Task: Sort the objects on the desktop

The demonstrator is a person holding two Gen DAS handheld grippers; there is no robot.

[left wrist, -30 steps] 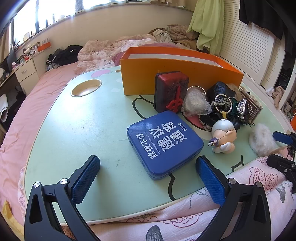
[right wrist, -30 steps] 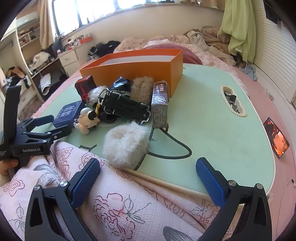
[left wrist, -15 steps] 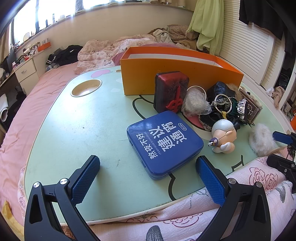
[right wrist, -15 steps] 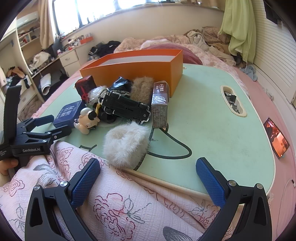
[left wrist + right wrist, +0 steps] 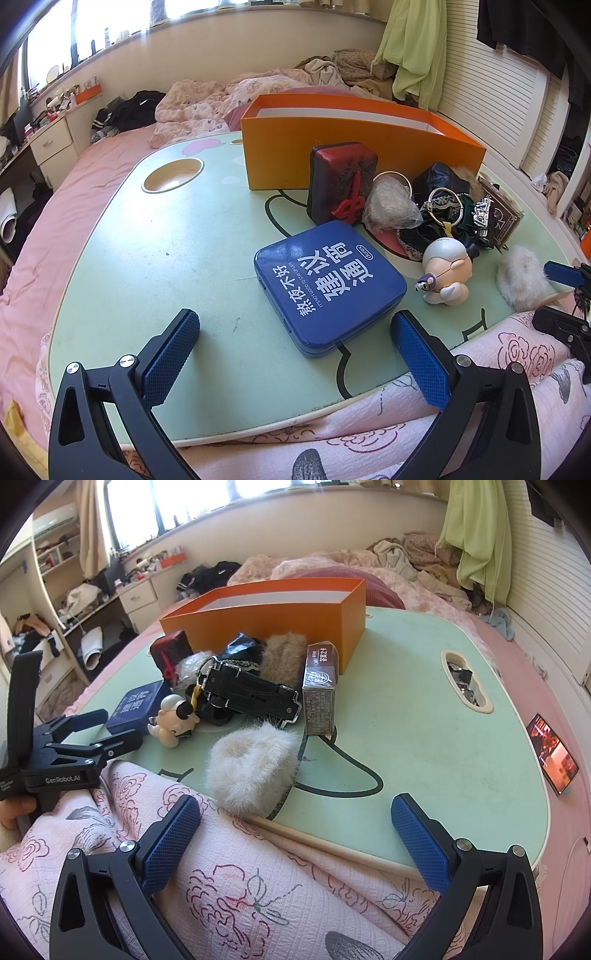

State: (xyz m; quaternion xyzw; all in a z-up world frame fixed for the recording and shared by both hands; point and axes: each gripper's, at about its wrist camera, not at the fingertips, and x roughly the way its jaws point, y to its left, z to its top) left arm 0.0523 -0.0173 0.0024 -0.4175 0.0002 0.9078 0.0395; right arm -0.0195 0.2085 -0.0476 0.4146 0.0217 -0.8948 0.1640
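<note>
While my left gripper point(image 5: 295, 350) gapes empty before the blue tin point(image 5: 328, 284) lying flat on the table point(image 5: 166, 258), I'd straddle its sides squarely, and my right gripper point(image 5: 295, 834), equally spread, waits beside the white fluffy scrunchie point(image 5: 251, 764) below the orange box point(image 5: 266, 620).

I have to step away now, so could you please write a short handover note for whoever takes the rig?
Left gripper: open, empty, low in front of the blue tin.
Right gripper: open, empty, over the quilt near the white fluffy piece.
Orange box stands at the back of the green table; what can be seen of its inside looks empty.
Figurine, red case, card box and black toy car lie in front of it.
Done: nothing visibly sorted. Left: everything.
</note>
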